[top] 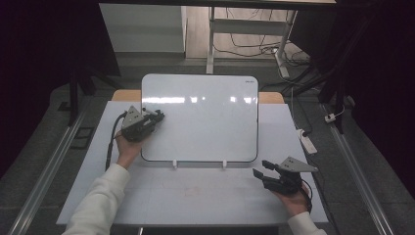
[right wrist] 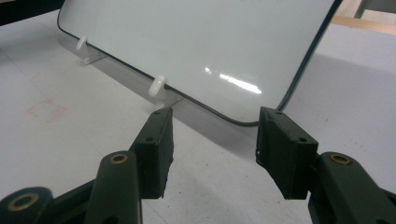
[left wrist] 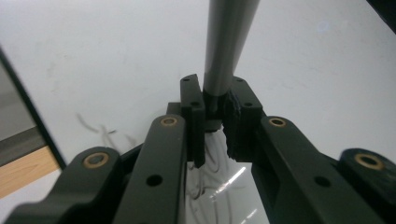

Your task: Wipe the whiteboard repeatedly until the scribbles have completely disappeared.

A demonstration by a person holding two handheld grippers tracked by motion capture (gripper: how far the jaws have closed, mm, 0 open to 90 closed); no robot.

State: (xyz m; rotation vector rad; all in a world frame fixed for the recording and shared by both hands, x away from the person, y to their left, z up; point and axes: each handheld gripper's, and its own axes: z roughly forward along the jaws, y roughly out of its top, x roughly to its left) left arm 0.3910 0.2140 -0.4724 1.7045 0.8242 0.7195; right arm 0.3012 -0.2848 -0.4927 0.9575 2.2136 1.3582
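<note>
A white whiteboard (top: 200,117) leans back on the table, propped behind two white pegs (top: 174,164). My left gripper (top: 159,116) is over the board's upper left edge. In the left gripper view this gripper (left wrist: 215,93) is shut on a grey marker (left wrist: 229,42) that points at the board (left wrist: 93,60). Faint dark scribbles (left wrist: 100,133) mark the surface to the left of the jaws. My right gripper (top: 259,169) rests on the table off the board's lower right corner. It stands open (right wrist: 212,135) with nothing between its fingers, facing the board's bottom edge (right wrist: 187,37) and a peg (right wrist: 159,86).
The white table top (top: 195,196) reaches forward from the board to the near edge. A faint reddish square mark (right wrist: 46,111) lies on it. A white power strip (top: 307,142) and cables lie on the floor to the right. Desk legs (top: 211,44) stand behind the table.
</note>
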